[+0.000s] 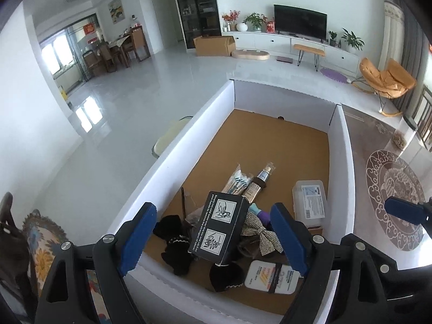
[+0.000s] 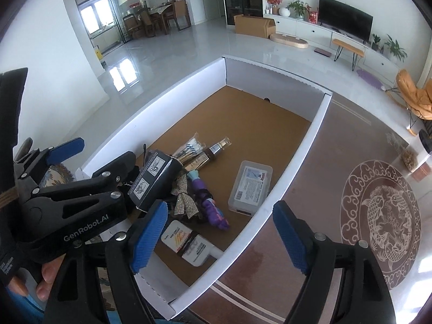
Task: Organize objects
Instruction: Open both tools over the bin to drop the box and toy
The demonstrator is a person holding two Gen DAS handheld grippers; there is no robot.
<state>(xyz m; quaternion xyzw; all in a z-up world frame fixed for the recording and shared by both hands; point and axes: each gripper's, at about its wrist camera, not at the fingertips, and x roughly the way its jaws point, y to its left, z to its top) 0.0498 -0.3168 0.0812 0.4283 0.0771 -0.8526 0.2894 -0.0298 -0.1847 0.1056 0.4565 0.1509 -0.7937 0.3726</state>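
**White-walled box on a patterned rug, 2 grippers above its near end**

The white-walled box [image 1: 172, 159] has a brown cardboard floor and stands on a dark rug [image 2: 310, 189] with a round fish medallion, in a living room with a glossy pale tiled floor. Beyond the box's far wall stand 1 television [image 1: 299, 23] on a long white cabinet, 1 open cardboard carton [image 1: 213, 46] and 1 orange rocking chair [image 1: 386, 79]; a dining table with chairs sits far off to its left.

All the contents lie in the near half of the box: 1 black carton [image 1: 218, 229] with 2 white pictogram squares, 1 clear plastic case [image 1: 310, 199] by the right wall, 1 rhinestone bow [image 1: 260, 233], 1 gold-capped bottle [image 1: 263, 176], 1 packet of brushes [image 1: 237, 179], 1 white labelled pack [image 1: 270, 276] nearest the near wall, 1 purple toy [image 2: 213, 208], and some black fabric pieces whose number cannot be told.

The left gripper [image 1: 213, 239] hangs over the box's near end, its jaws spread wide on either side of the black carton, not touching it. The right gripper [image 2: 221, 233] straddles the box's right wall, jaws wide apart and holding nothing.
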